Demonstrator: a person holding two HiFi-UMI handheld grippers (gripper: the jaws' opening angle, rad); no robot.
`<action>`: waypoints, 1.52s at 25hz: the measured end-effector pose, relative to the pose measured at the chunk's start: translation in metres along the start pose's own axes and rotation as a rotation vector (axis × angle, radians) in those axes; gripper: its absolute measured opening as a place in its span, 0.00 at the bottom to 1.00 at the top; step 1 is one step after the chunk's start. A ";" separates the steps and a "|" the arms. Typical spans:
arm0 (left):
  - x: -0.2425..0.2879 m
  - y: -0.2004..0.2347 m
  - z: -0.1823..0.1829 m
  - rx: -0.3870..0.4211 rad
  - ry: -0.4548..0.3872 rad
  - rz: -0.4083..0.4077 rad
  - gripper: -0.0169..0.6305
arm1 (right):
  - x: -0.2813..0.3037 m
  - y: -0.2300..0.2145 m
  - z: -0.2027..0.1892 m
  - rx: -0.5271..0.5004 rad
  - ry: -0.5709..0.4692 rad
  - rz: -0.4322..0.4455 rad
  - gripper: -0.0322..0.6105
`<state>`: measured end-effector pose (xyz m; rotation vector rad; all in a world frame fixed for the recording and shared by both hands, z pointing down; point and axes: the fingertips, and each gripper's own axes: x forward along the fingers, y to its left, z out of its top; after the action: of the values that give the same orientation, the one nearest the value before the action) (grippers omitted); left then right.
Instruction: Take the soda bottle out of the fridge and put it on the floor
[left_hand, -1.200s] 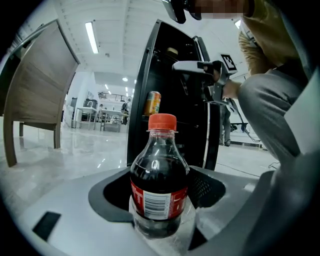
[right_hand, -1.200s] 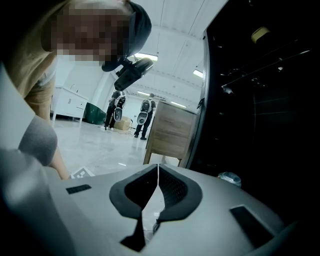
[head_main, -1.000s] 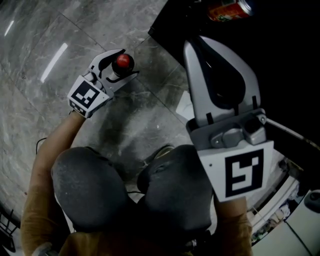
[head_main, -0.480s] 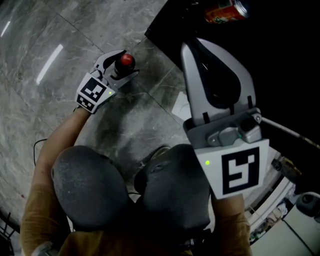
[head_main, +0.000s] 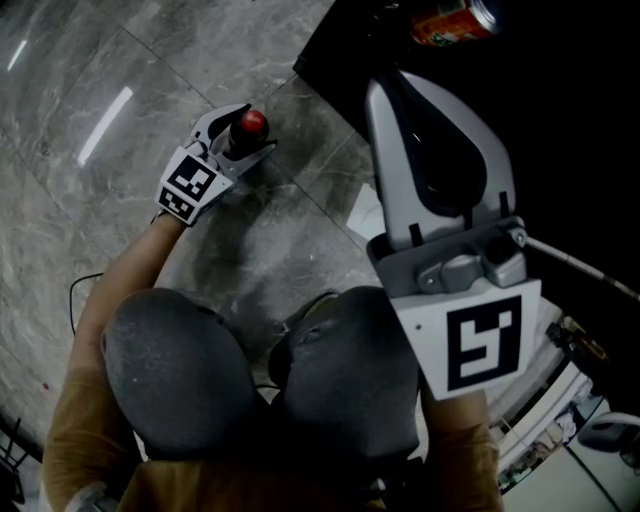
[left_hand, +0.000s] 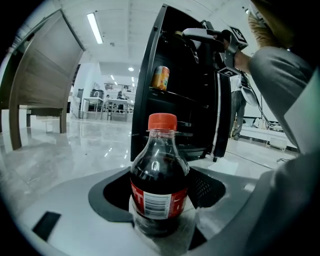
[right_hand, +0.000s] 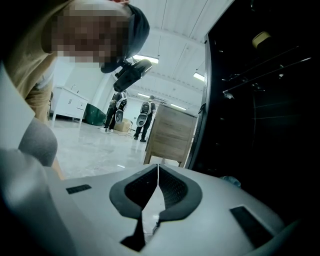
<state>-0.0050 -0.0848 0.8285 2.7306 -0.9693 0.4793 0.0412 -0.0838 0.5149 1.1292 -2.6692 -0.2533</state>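
From the head view, we see the left gripper (head_main: 241, 136) low over the grey floor (head_main: 90, 200), its jaws set round the bottle (head_main: 250, 125), which stands upright just beside the corner of the black fridge (head_main: 560, 120). The right gripper (head_main: 388, 92) is held well apart from it and points into the fridge, where a can (head_main: 455, 22) lies near the top edge. Our knees (head_main: 170, 370) fill the lower middle.

In the left gripper view, the jaws stand wide but press on both sides of the bottle's lower body, at its red label. The dark drink reaches up to the neck and the red cap (left_hand: 162, 121) is on (whether the base touches the floor we cannot tell). Behind it, the fridge stands open with the can on a shelf.

In the right gripper view, the jaws meet edge to edge with nothing between them. The dark fridge is at the right, and a wooden cabinet (right_hand: 172, 135) stands beyond.
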 end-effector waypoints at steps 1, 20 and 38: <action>0.001 -0.001 0.000 0.008 0.004 -0.003 0.50 | 0.000 0.001 0.001 0.004 -0.007 0.001 0.05; -0.012 -0.012 -0.010 0.059 0.051 -0.074 0.50 | 0.013 0.021 0.024 0.021 -0.100 0.019 0.05; -0.030 -0.008 0.016 0.012 -0.068 -0.021 0.56 | 0.027 0.023 0.020 0.048 -0.101 0.020 0.05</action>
<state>-0.0182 -0.0660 0.8024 2.7818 -0.9554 0.3923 0.0012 -0.0861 0.5057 1.1323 -2.7872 -0.2496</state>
